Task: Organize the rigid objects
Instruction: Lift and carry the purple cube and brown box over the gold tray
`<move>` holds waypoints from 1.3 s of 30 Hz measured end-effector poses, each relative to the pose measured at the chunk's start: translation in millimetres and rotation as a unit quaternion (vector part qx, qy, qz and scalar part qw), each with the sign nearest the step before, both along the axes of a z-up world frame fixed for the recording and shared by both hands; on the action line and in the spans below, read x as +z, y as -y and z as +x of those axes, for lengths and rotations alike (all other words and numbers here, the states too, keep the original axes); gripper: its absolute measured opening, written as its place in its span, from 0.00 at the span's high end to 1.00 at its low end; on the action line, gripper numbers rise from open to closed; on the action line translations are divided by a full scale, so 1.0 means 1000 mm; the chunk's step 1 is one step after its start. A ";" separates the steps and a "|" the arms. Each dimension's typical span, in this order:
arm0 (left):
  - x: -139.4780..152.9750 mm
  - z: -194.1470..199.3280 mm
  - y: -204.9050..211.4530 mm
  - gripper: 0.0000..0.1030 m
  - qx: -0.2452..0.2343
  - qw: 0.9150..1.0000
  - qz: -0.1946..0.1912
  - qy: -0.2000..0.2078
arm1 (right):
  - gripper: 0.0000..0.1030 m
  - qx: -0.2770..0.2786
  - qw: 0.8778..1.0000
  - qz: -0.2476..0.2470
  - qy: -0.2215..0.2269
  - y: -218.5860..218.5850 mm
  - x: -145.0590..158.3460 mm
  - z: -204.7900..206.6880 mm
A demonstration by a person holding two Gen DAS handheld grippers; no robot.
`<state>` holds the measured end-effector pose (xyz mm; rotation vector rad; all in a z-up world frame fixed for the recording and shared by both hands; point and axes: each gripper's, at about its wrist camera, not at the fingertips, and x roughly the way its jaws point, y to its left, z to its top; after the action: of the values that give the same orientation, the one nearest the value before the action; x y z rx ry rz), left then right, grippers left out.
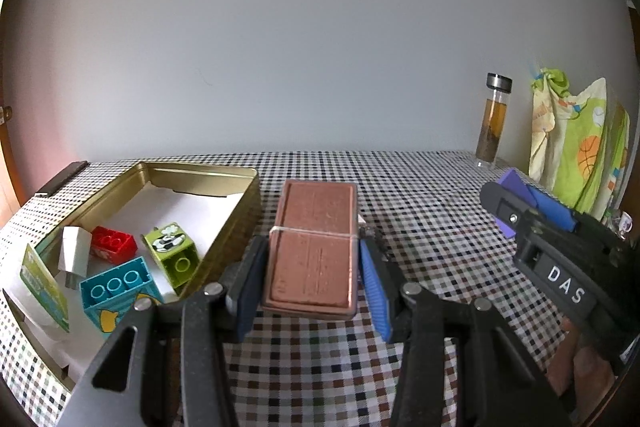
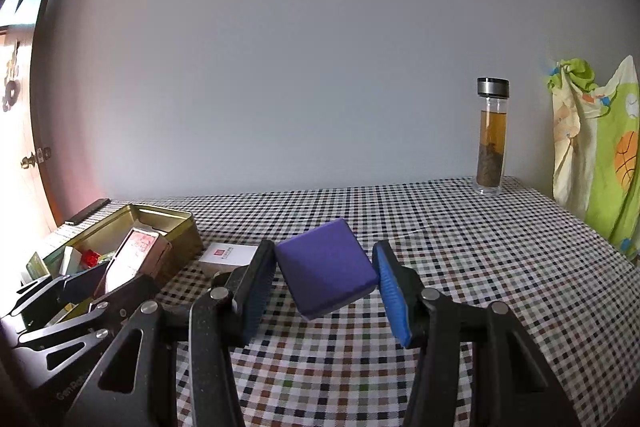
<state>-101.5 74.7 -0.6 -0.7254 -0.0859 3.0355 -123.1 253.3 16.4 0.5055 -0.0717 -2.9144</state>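
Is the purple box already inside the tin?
No, the purple box is clamped between the right gripper's fingers above the checked cloth, away from the tin.

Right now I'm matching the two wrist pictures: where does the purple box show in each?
Left wrist view: the purple box sits far right, mid-height, clamped in the right claw.
Right wrist view: the same box fills the lower centre, tilted, above the checked tablecloth.
Shared landmark: the tea bottle stands by the wall at the table's far right.
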 end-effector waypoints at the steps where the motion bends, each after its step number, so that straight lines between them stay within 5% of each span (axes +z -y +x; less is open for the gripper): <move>1: 0.000 0.000 0.001 0.56 0.000 1.000 0.000 0.000 | 0.49 0.000 1.000 -0.002 0.000 0.000 0.000 0.000; 39: 0.006 0.031 0.041 0.56 0.048 0.998 -0.007 -0.051 | 0.49 0.034 0.999 -0.013 -0.023 0.028 0.006 0.024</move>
<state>-70.0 33.9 5.8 -0.5828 -0.1014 3.1613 -98.6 225.5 22.5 0.4291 -0.0844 -2.8538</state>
